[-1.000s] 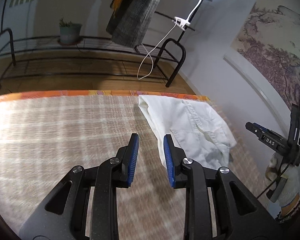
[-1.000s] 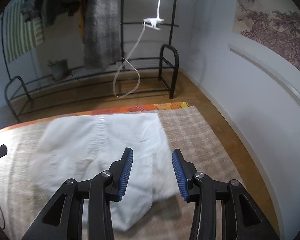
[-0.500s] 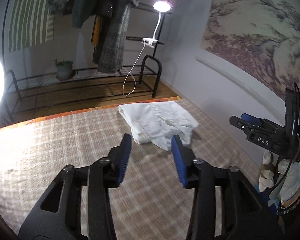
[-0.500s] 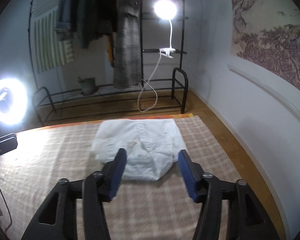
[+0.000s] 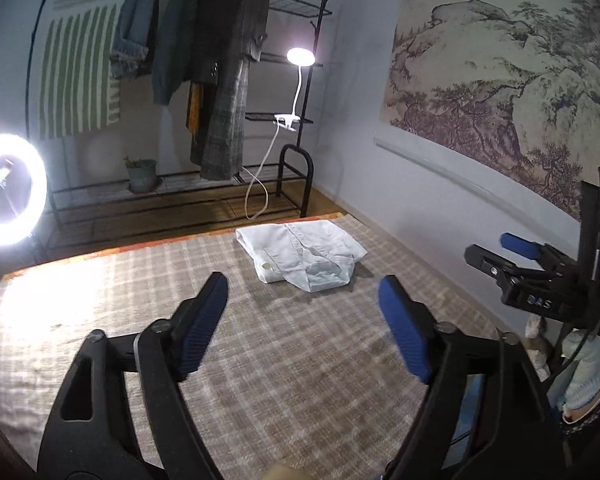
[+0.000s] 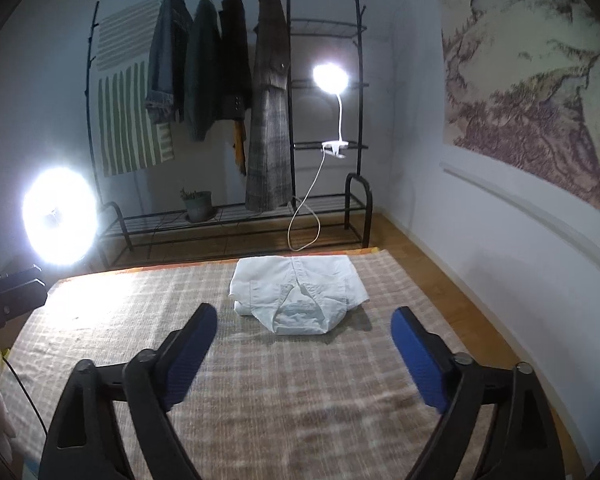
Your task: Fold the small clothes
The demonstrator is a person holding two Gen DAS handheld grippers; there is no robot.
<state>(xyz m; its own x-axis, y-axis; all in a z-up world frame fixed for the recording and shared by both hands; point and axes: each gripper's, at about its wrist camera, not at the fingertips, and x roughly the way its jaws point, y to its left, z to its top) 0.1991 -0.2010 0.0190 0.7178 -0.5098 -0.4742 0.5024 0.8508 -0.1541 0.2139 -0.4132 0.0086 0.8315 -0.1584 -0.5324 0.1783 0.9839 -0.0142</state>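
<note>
A small white garment (image 5: 302,254) lies folded in a compact bundle near the far edge of the plaid mat (image 5: 260,360); it also shows in the right wrist view (image 6: 298,294). My left gripper (image 5: 302,316) is open and empty, held well back from the garment and above the mat. My right gripper (image 6: 304,340) is open and empty, also pulled back from the garment. The right gripper also shows in the left wrist view (image 5: 512,256) at the right, and part of the left gripper shows in the right wrist view (image 6: 10,292) at the left edge.
A black clothes rack (image 6: 260,92) with hanging coats stands beyond the mat, with a clip lamp (image 6: 330,78) and a potted plant (image 6: 198,204). A bright ring light (image 6: 58,216) is at left. A wall with a landscape painting (image 5: 500,92) runs along the right.
Both grippers have pulled back and up from the white garment and opened wider. The garment now lies released in a folded bundle on the mat.
</note>
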